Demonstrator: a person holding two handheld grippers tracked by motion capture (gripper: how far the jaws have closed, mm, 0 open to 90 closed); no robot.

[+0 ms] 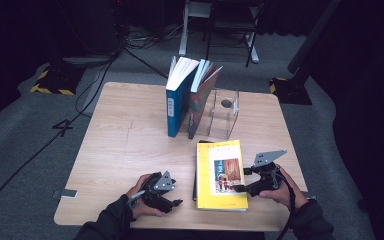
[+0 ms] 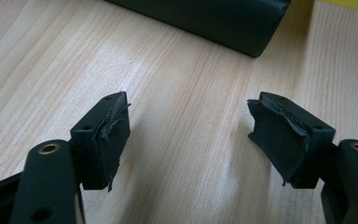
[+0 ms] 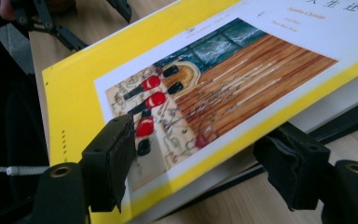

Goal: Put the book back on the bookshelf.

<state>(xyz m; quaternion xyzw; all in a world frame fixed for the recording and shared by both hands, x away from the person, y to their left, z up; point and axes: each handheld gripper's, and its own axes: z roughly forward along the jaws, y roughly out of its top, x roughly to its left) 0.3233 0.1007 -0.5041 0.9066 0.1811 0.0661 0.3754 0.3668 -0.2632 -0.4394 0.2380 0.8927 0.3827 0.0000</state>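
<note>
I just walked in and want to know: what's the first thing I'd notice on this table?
The bright yellow book lying flat at the near right, with the right tool at its edge, one jaw above the cover and one below. Behind it, a blue book and a red book stand beside a clear stand.

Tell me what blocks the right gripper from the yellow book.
Nothing visible. The right gripper already straddles the yellow book's right edge, one jaw above the cover and one below, not yet clamped. The left gripper waits open on the table.
</note>
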